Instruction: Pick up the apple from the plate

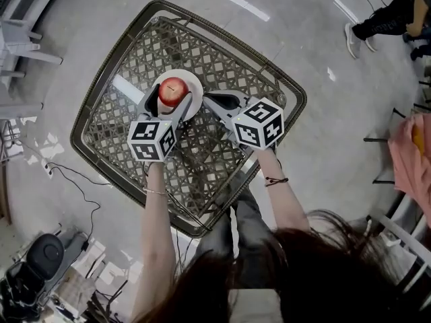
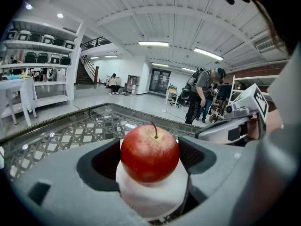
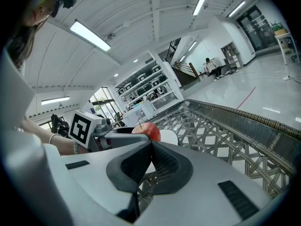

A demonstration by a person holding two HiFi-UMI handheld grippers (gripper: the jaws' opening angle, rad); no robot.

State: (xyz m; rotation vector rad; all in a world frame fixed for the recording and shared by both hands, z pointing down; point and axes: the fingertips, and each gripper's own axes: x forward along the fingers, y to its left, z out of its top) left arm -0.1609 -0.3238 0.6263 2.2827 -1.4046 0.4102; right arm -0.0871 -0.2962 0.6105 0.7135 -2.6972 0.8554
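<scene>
Apple (image 2: 149, 154) snug between left tongs (image 2: 150, 166); right tongs (image 3: 151, 149) together in own view.

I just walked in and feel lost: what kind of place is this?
Probably a big lab or workshop hall, not a home: open shelves stacked with bins, long strip lights on a high ceiling, and a wide, bare, polished floor.

table (image 1: 222, 66): glass over woven lattice | on it: 1 white plate (image 1: 194, 85)

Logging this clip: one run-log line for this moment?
left gripper: closed on apple | apple: on plate | right gripper: shut, empty, beside plate
</scene>
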